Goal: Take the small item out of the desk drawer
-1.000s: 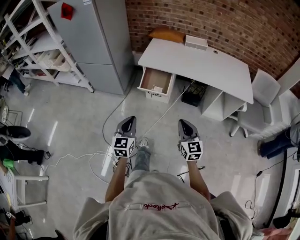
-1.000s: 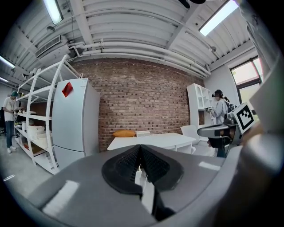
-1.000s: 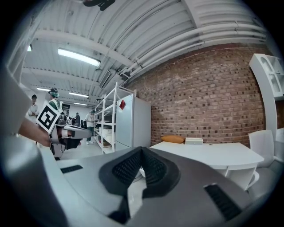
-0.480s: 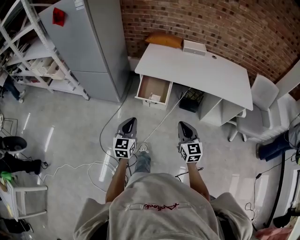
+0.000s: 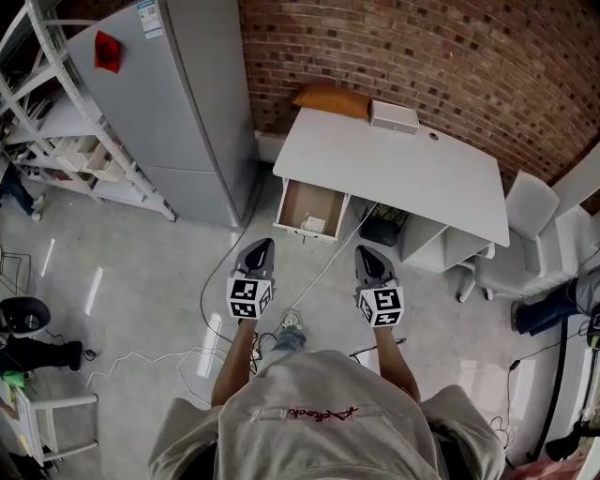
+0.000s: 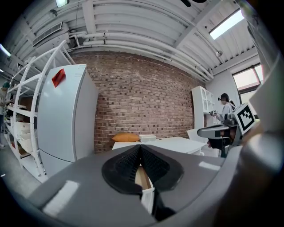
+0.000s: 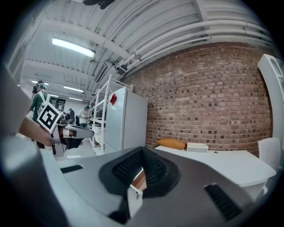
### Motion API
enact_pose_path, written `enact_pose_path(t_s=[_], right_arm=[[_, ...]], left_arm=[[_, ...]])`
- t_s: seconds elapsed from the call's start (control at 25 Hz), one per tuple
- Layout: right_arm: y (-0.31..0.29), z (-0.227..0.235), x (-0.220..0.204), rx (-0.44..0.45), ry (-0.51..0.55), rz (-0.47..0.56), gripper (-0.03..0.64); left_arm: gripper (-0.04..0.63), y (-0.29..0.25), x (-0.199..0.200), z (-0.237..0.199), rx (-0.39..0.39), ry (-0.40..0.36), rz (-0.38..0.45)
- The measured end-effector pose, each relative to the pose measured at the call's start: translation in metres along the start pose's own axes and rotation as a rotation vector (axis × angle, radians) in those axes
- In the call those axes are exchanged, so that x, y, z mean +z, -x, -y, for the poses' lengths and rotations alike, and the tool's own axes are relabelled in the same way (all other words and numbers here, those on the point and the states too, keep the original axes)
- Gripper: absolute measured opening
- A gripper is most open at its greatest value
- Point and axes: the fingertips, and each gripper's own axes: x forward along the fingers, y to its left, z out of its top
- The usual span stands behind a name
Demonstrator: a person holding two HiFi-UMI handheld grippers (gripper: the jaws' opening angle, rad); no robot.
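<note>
I'm standing short of the far drawer; left gripper and right gripper sitting pinched together, empty; next I'm reckoning on walking up, spreading jaws for the small item.

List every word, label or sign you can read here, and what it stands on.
Nothing reads clearly.
Red script on the person's sweatshirt: too blurred.
Sticker on the fridge: too small.
Cubes on the left hand-held gripper and right hand-held gripper: square markers, no letters.
</note>
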Motion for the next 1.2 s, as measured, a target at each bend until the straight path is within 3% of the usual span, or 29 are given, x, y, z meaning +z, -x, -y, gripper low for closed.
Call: enact_pose_path(t_s=[0.8, 1.2], right_arm=[[-0.182, 0.041, 0.039, -0.018, 0.030, 0.007, 0.012], [-0.227, 0.048, 0.034, -0.035, 0.026, -0.010, 0.012]], left_arm=[[0.009, -0.142, 0.037, -0.122, -0.034, -0.005, 0.018], [0.009, -0.182, 0.031, -0.153, -0.060, -0.002, -0.004]])
